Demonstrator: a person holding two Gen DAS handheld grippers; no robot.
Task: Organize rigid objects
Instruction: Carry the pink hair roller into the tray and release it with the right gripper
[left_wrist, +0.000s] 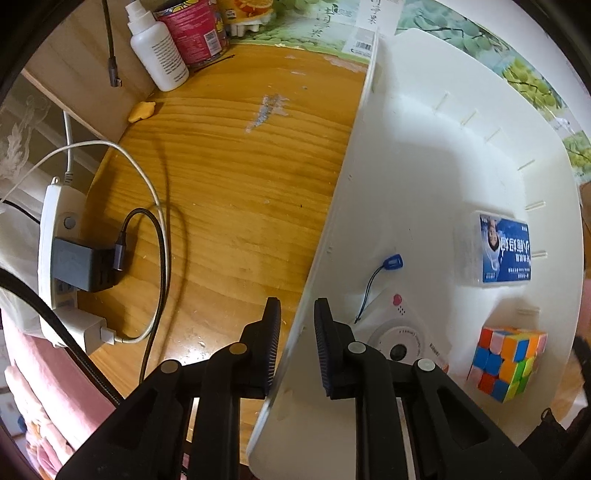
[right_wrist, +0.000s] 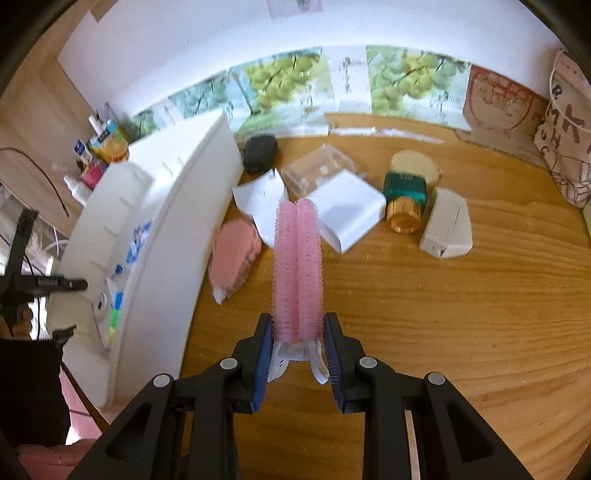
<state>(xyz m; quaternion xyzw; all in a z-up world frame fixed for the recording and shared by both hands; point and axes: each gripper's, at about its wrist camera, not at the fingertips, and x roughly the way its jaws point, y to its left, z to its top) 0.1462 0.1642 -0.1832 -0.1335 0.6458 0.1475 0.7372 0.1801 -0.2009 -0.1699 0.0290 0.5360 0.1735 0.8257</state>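
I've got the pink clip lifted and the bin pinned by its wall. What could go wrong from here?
1. The right tool grips the pink clip only at its white handle end, so the long body could swing or slip on the way over.
2. The left tool straddles the bin wall; a tug could tip or slide it.
3. The cube, blue box and white device already crowd the near end; drop farther in.

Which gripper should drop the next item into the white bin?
Right. The right gripper already grips the pink hair roller clip beside the white bin; the left gripper is clamped on the bin's wall.
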